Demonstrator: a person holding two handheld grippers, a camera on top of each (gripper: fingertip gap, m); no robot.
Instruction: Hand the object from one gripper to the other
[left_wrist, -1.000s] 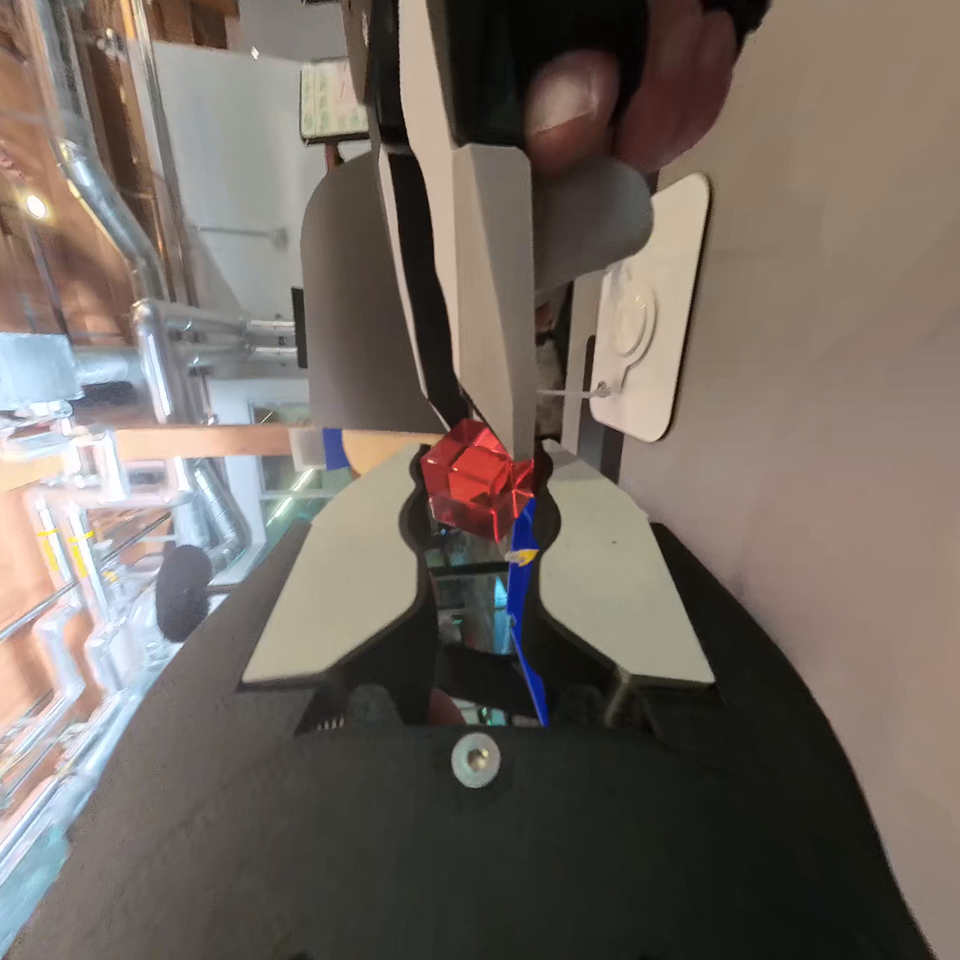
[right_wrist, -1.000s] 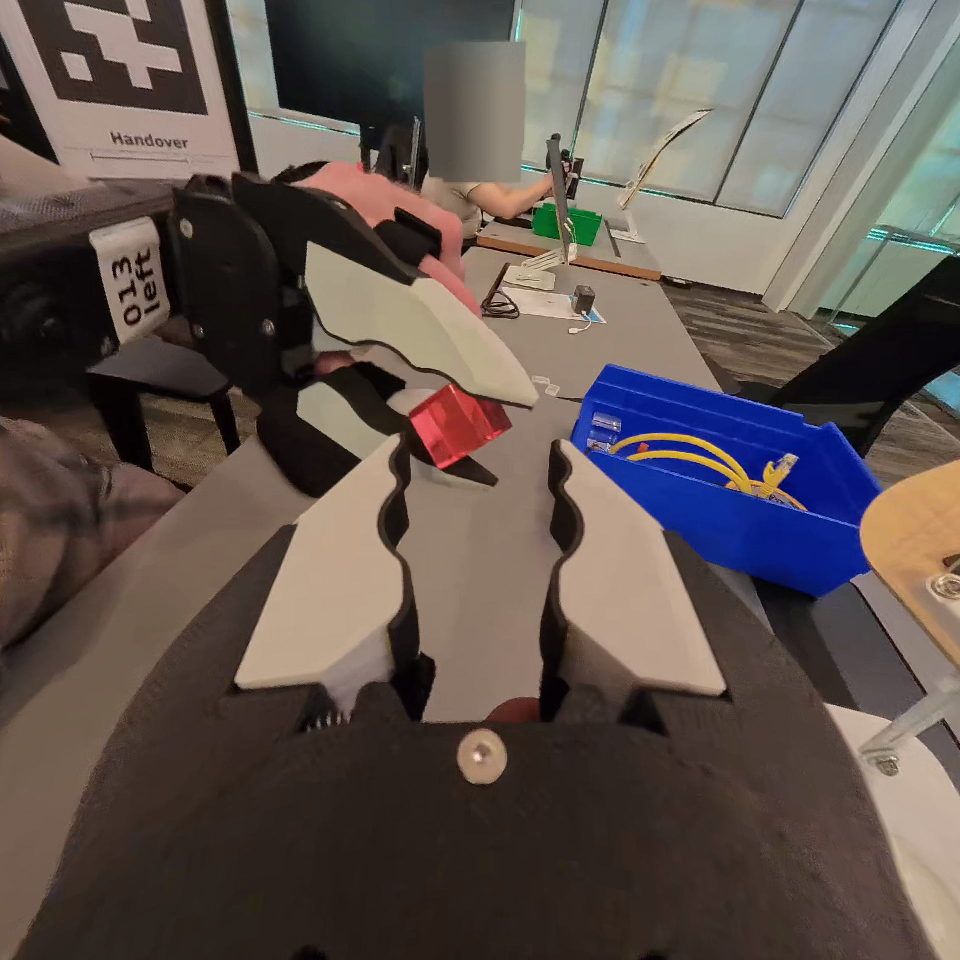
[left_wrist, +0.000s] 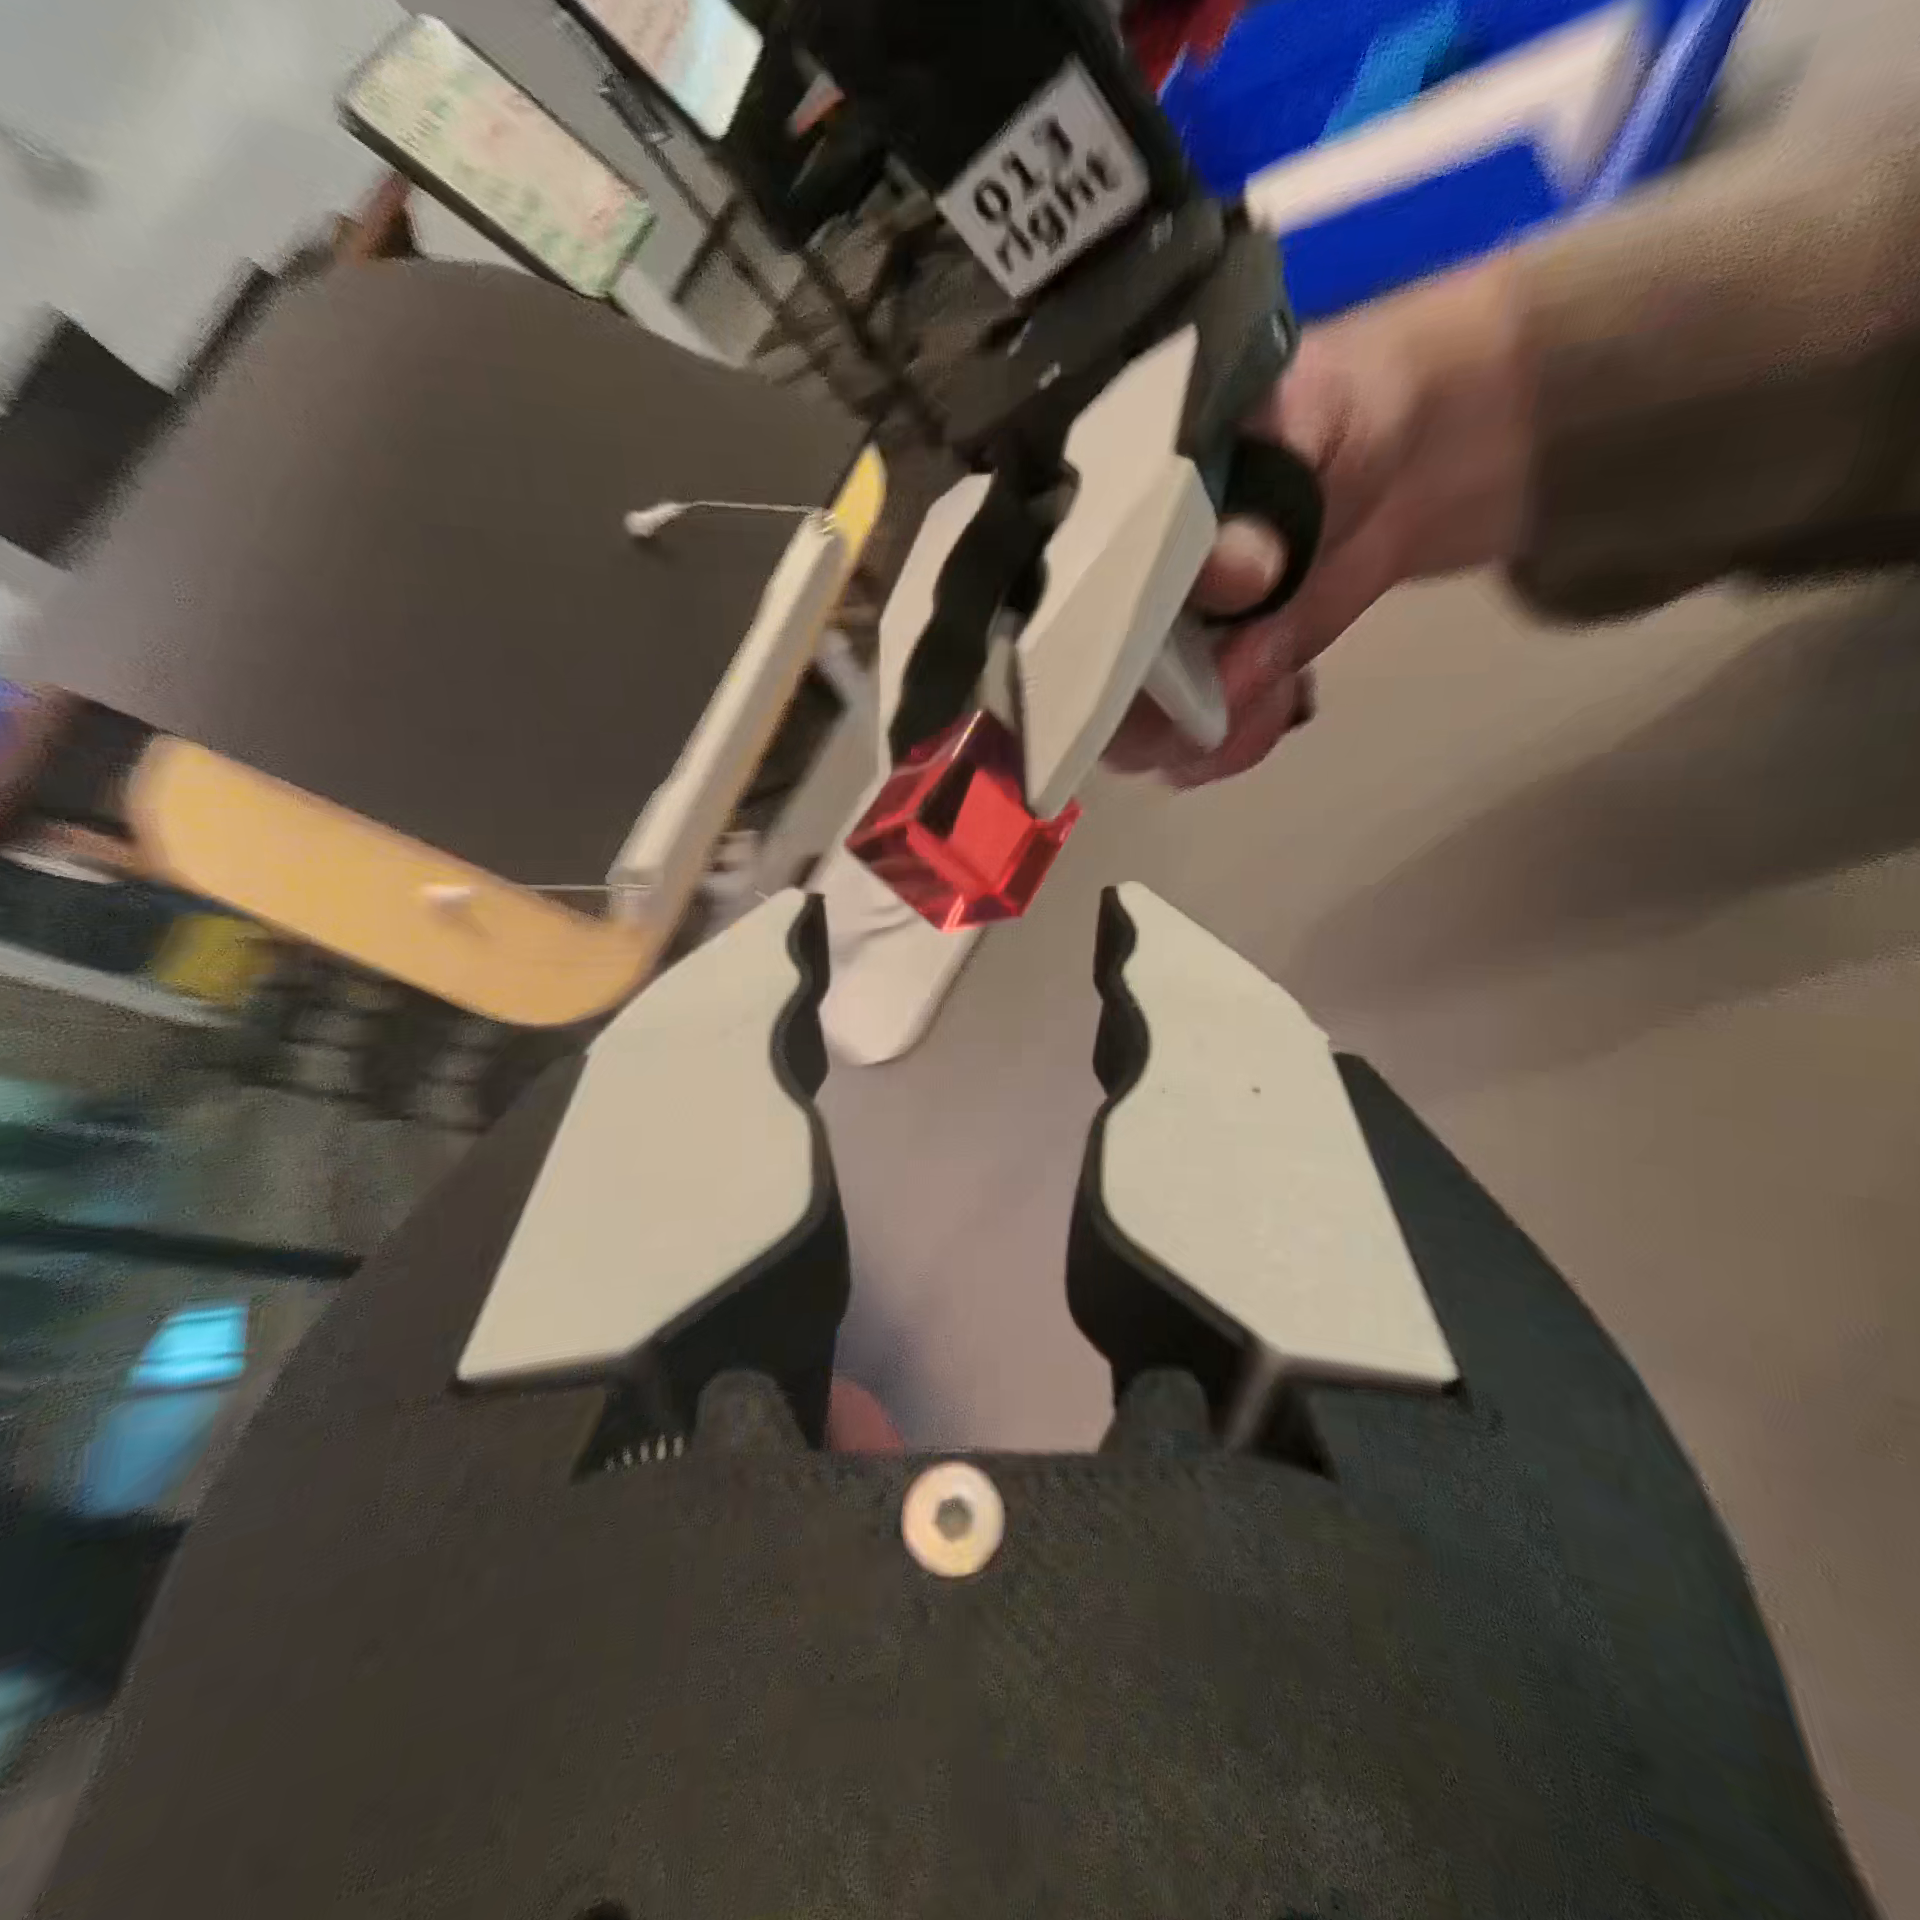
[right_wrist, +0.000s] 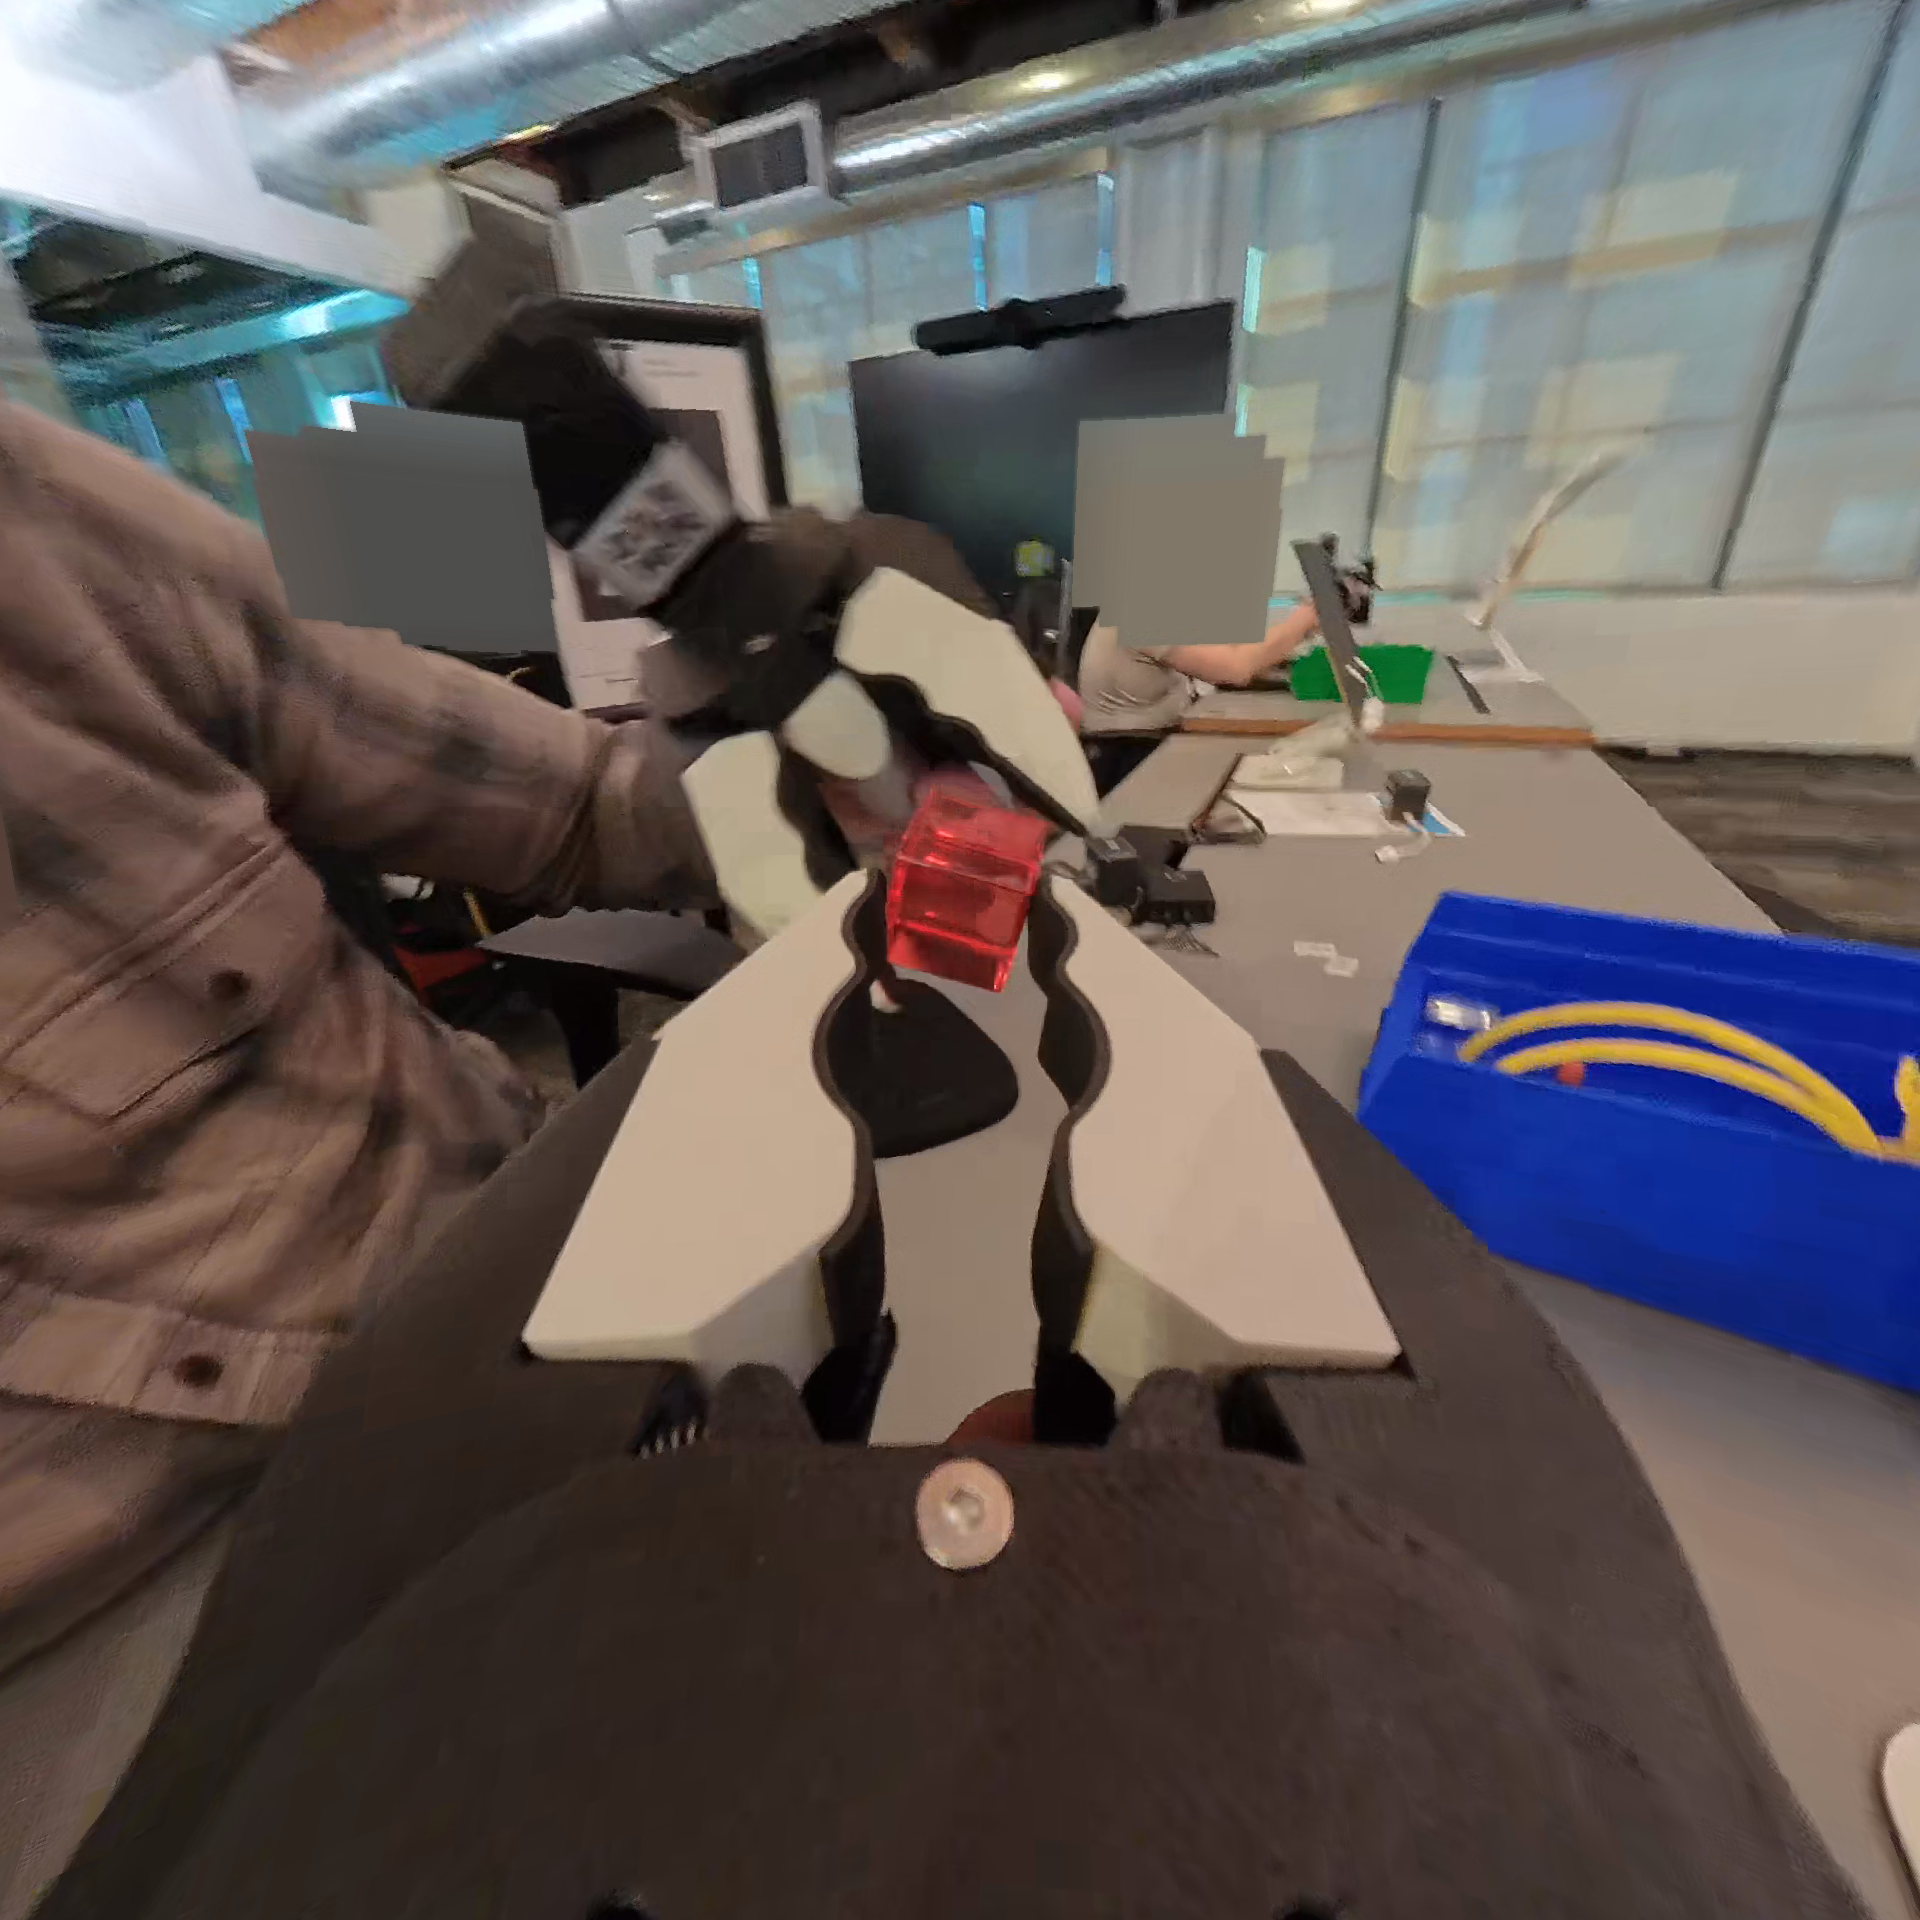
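We see the red translucent cube (right_wrist: 964, 899) pinched between the tips of the right hand-held gripper (right_wrist: 958, 902), whose two white fingers (right_wrist: 727, 1122) press on its sides, so this hand-held gripper is clamped on the cube above the grey table (right_wrist: 1382, 914). In the left wrist view the same cube (left_wrist: 961, 831) hangs at the end of the right hand-held gripper (left_wrist: 997, 769), which comes in from the top and is held by a person's hand (left_wrist: 1340, 540).

The left hand-held gripper (left_wrist: 961, 914) has its fingers spread wide apart, with nothing between them; the cube sits just beyond their tips and touches neither. In the right wrist view the left hand-held gripper (right_wrist: 914, 821) shows just behind the cube, its white fingers parted, with a plaid sleeve (right_wrist: 343, 790) behind it.

On the table to the right stands a blue bin (right_wrist: 1642, 1174) with yellow cables (right_wrist: 1662, 1049) in it. Farther back there is a dark monitor (right_wrist: 1039, 436) and a green bin (right_wrist: 1361, 670).
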